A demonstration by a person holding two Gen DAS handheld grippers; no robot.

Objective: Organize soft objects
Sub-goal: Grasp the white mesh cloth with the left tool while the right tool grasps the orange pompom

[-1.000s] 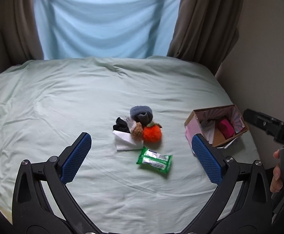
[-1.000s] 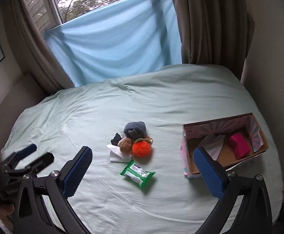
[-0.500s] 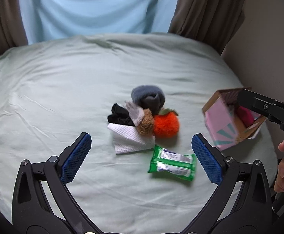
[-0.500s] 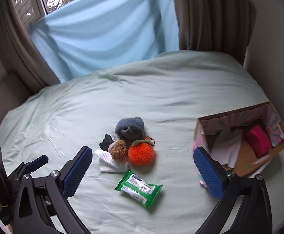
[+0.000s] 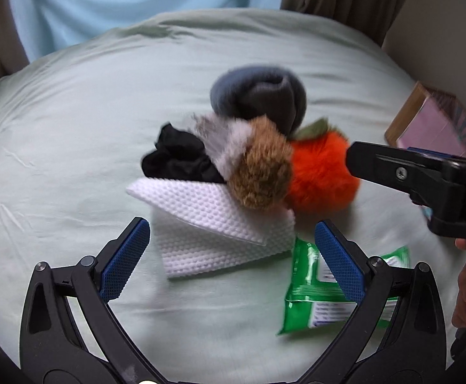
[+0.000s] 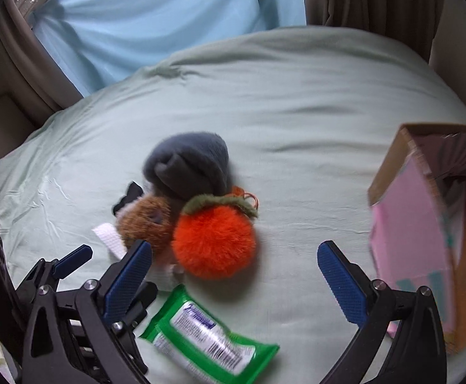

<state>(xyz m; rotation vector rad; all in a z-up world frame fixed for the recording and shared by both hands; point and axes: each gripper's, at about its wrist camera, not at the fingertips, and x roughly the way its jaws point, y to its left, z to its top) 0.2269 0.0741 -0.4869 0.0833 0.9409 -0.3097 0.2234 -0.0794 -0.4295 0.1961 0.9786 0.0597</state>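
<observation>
Both spread claws, left claw (image 5: 231,259) and right claw (image 6: 234,276), have dropped closer to the soft pile (image 5: 248,156).

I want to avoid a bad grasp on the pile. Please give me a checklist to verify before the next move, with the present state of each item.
1. Left hand-held gripper open and empty: ok.
2. Right hand-held gripper open and empty: ok.
3. White cloth lies between the left fingers' line: ok.
4. White cloth free to lift alone: not ok; brown pompom rests on it.
5. Orange plush reachable without the green wipes pack in the way: ok.
6. Room left in the cardboard box: cannot tell.
</observation>
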